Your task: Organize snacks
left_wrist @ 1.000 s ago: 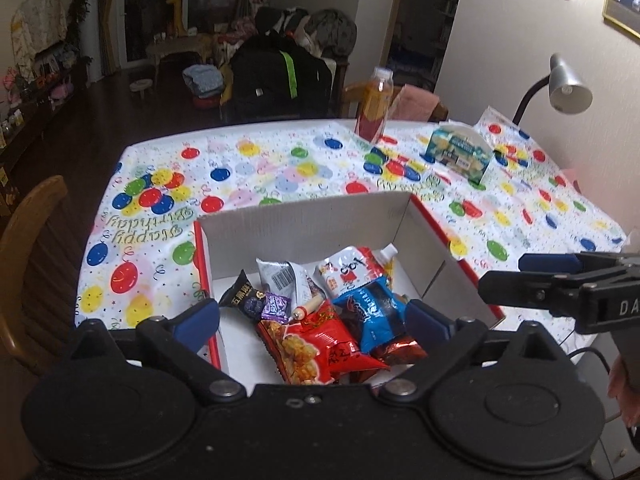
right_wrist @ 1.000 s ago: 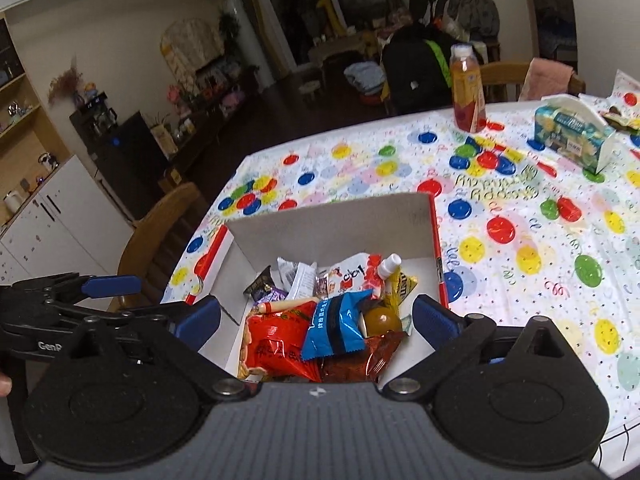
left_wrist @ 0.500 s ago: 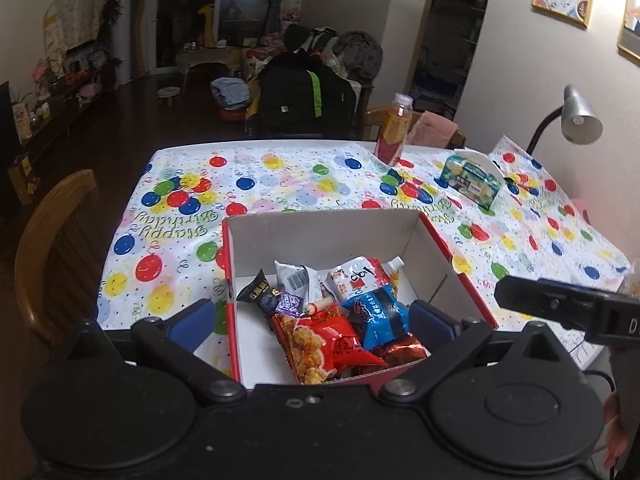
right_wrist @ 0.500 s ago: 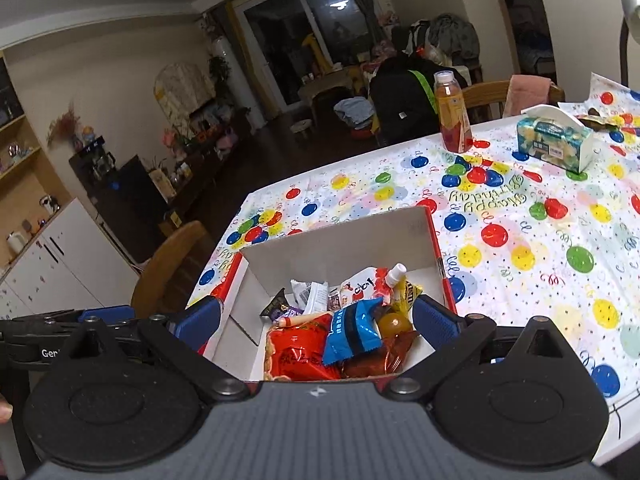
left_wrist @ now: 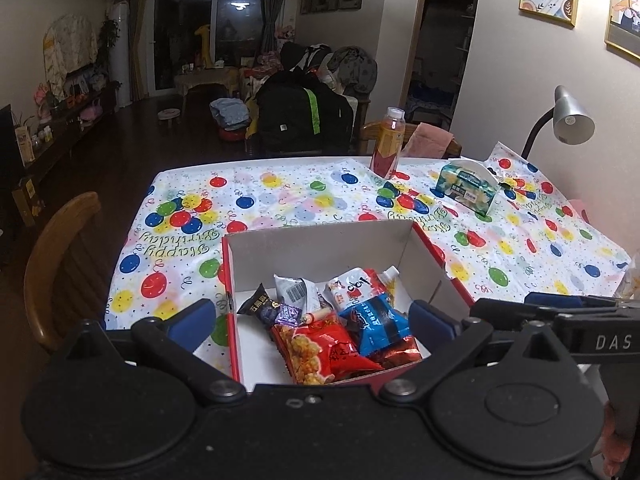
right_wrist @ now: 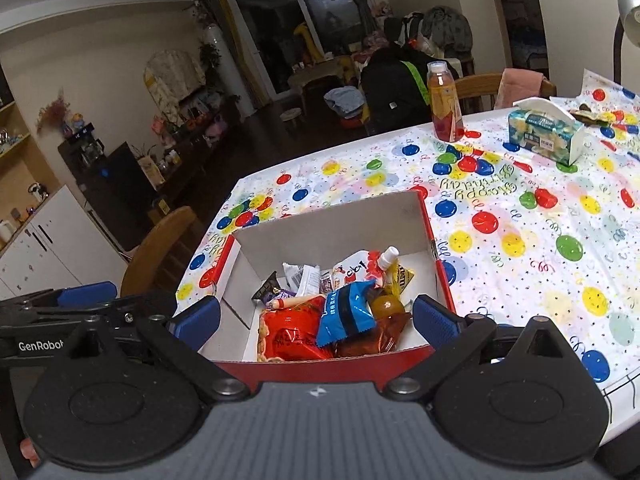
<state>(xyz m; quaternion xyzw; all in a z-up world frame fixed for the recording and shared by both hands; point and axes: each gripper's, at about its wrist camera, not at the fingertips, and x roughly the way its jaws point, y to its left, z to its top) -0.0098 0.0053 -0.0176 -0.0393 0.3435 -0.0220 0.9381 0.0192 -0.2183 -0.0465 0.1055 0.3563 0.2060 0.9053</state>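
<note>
Both claws, the left one (left_wrist: 310, 318) and the right one (right_wrist: 316, 318), are wide open and hold nothing, and they have pulled up and back from the box (left_wrist: 320, 248). The snacks (left_wrist: 340, 332) sit piled in the box at the table's (left_wrist: 280, 196) near edge. None lie loose on the table, so the job looks about done.

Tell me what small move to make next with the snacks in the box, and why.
Probably lower the right gripper onto the blue packet lying on top of the heap. Both grippers are open and empty, the left gripper hovering level with it, and every snack is bunched at the near end of the box, with the far end bare.
</note>
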